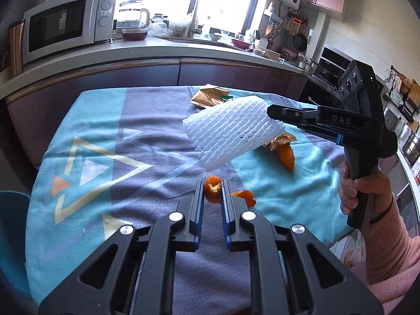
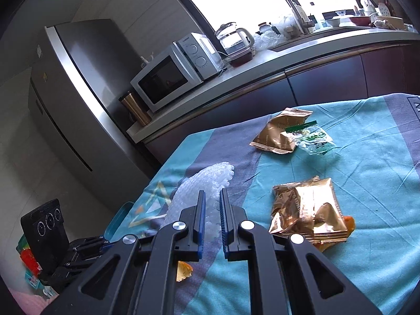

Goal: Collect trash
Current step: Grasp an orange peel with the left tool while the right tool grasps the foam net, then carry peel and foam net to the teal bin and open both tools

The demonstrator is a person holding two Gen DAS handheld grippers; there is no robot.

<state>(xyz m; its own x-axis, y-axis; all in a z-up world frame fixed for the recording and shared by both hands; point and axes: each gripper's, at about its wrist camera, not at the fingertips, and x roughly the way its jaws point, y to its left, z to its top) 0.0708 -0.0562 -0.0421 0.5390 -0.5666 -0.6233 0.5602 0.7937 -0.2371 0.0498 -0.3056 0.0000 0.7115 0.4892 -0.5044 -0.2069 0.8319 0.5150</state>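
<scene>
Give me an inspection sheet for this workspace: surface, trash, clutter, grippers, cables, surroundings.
Surface: tablecloth, teal and grey, wrinkled, covering the table.
Trash: foam net lifted off the cloth; peel between the left jaws; second peel beside it; third peel under the net's edge; two gold wrappers; green wrapper by the far one.
Clutter: nothing seen on the cloth beyond the trash.
Grippers: left gripper jaws around the peel; right gripper shut on the foam net.
Cables: nothing seen.
Surroundings: microwave, kettle, faucet, fridge.
</scene>
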